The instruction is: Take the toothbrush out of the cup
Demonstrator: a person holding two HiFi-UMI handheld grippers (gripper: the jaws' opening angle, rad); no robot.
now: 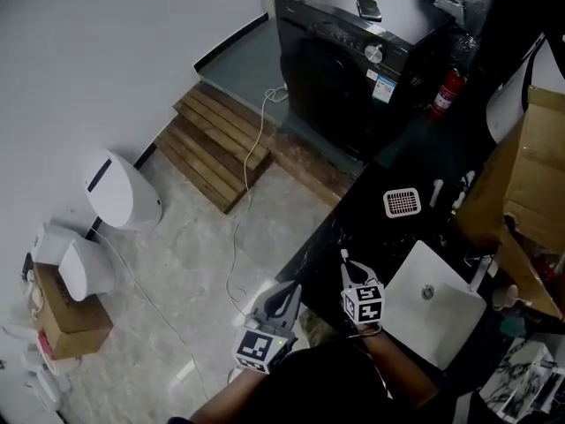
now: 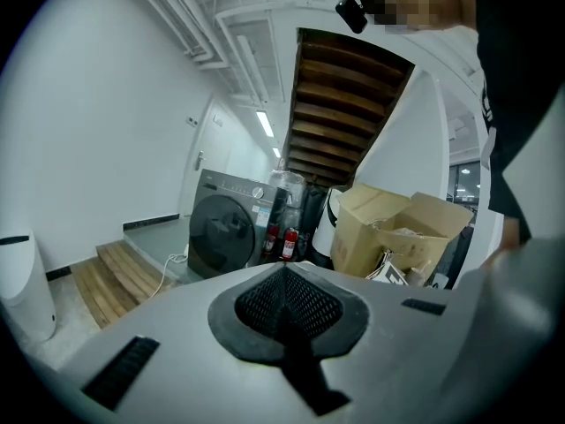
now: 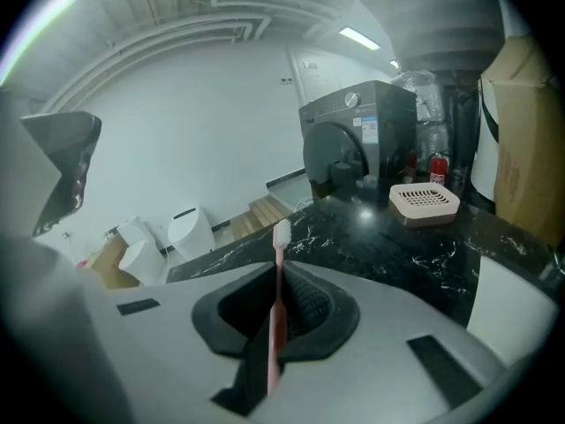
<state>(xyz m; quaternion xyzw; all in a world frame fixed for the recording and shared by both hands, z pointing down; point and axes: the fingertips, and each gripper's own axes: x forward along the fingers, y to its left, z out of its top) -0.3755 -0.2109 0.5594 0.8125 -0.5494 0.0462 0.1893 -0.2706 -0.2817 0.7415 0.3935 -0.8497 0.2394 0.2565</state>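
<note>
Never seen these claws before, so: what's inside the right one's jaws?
A toothbrush, pinched in the right gripper; its white bristle head pokes out above the black counter. The jaws cover part of its pink handle.

The sink (image 1: pixel 433 303) sits in the counter (image 1: pixel 371 228). Just left of the sink is the right gripper (image 1: pixel 347 270), with the toothbrush (image 3: pixel 277 290) between its jaws. Further left is the left gripper (image 1: pixel 290 291). Behind the sink lies the soap dish (image 1: pixel 403 202), and further behind stands the washing machine (image 1: pixel 353 60). To the right of the sink stands a cardboard box (image 1: pixel 521 175).
</note>
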